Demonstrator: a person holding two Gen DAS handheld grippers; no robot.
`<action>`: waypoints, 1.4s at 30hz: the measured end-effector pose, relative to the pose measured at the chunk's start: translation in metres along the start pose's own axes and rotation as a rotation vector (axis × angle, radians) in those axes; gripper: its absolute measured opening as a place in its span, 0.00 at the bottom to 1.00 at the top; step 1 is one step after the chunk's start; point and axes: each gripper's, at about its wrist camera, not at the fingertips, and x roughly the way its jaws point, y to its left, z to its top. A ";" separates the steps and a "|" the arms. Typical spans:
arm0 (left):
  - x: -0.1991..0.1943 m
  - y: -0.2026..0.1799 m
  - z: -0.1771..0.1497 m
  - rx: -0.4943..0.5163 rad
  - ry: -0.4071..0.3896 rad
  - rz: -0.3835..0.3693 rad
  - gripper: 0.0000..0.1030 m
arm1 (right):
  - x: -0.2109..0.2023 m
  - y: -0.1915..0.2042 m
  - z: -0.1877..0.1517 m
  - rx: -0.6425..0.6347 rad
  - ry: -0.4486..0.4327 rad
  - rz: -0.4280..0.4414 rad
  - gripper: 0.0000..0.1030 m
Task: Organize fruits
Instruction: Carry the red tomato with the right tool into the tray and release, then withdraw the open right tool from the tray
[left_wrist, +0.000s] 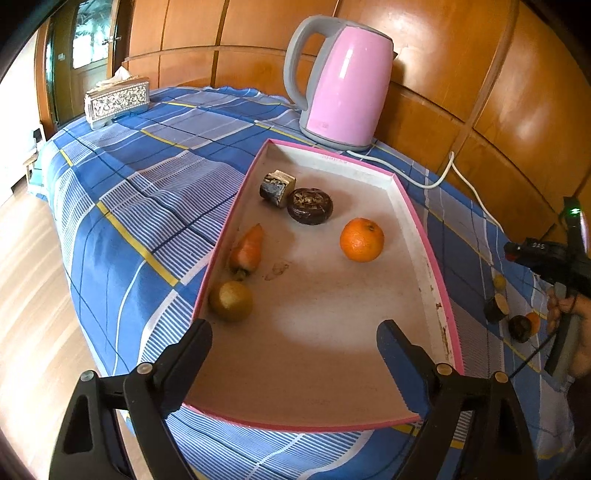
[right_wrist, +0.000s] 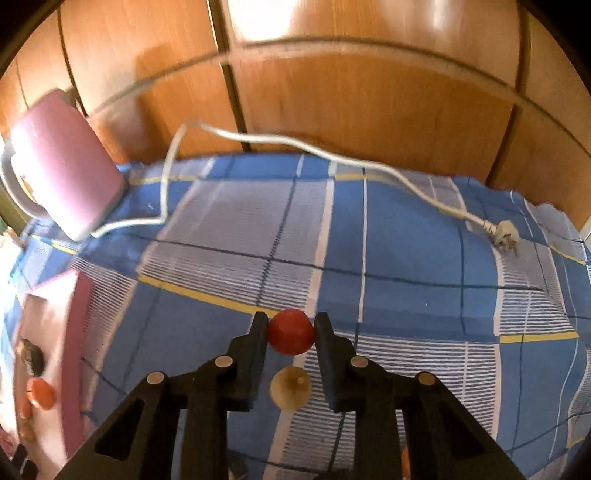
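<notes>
From the left wrist, the left gripper (left_wrist: 293, 341) stands spread wide over the near end of the pink-edged tray (left_wrist: 424, 236), the orange (left_wrist: 362, 240) lying well ahead. From the right wrist, the right gripper (right_wrist: 291, 332) pinches a small red fruit (right_wrist: 291, 331) between its fingertips above the checked cloth (right_wrist: 406, 236); a pale round fruit (right_wrist: 290, 387) lies just below it.

left gripper (left_wrist: 294, 341): black jaws, blue pads, brass pivot pins | right gripper (right_wrist: 291, 334): black

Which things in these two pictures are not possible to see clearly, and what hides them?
- Left wrist view: small fruits on the checked cloth at the right edge, too small and partly behind the hand.
- Right wrist view: pink-rimmed tray and its contents, blurred and cut by the left edge.
- Right wrist view: the round red fruit, its sides covered by the right gripper.
</notes>
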 end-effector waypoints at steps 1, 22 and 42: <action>-0.002 0.000 0.000 -0.002 -0.005 0.001 0.89 | -0.004 0.003 0.001 -0.002 -0.009 0.017 0.25; -0.017 0.017 0.003 -0.066 -0.050 0.015 0.91 | -0.053 0.184 -0.060 -0.312 0.086 0.465 0.31; -0.021 -0.001 -0.003 -0.014 -0.042 -0.004 0.93 | -0.096 0.035 -0.109 -0.074 -0.027 0.173 0.35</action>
